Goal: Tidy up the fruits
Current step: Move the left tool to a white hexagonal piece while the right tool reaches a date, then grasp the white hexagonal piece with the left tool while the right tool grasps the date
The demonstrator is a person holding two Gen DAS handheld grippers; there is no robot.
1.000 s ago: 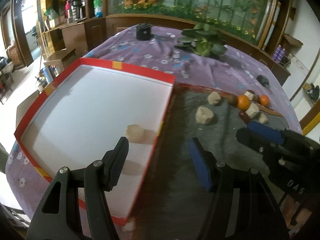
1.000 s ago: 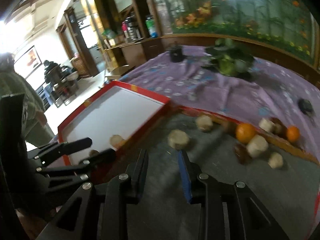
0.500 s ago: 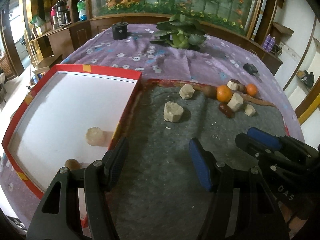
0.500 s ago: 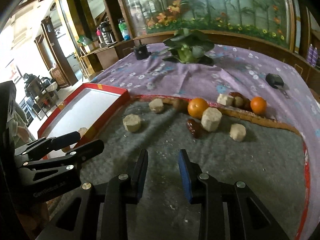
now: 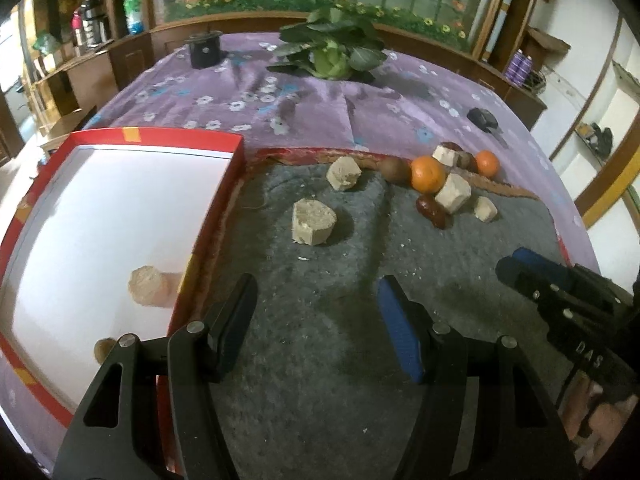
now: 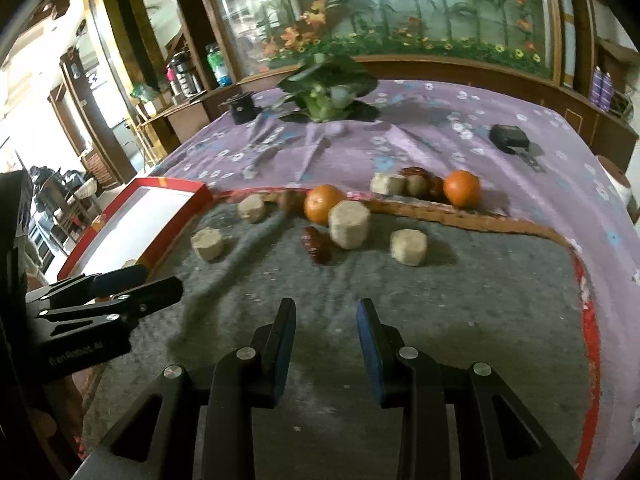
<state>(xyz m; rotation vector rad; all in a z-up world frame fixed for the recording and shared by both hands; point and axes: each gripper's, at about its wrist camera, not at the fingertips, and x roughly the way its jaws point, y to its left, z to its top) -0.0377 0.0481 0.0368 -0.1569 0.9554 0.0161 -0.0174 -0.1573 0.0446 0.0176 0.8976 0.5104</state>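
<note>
A grey mat [image 5: 320, 340] [image 6: 440, 312] holds several beige chunks, such as one near the middle [image 5: 312, 222] [image 6: 207, 243], two oranges [image 5: 428, 173] [image 6: 325, 209] [image 6: 462, 188], a brown kiwi [image 5: 390, 169] and a dark red date [image 5: 431, 210] [image 6: 316, 243]. A red-rimmed white tray [image 5: 216, 204] [image 6: 176, 200] at the left holds one beige chunk [image 5: 148, 286] and a small brown piece [image 5: 103, 348]. My left gripper [image 5: 316, 296] [image 6: 136, 280] is open and empty over the mat's near part. My right gripper [image 6: 326, 308] [image 5: 516, 264] is open and empty, short of the fruit.
The purple flowered tablecloth [image 5: 320, 100] carries a leafy green cabbage [image 5: 332, 54] [image 6: 324, 96], a black round holder [image 5: 205, 48] [image 6: 242, 109] and a small black device [image 5: 483, 118] [image 6: 509, 137]. Wooden cabinets ring the table's far side.
Both grippers have swung right, from over the tray's edge to over the grey mat. The fruit cluster now lies more centred and nearer. Both stay open and empty.
</note>
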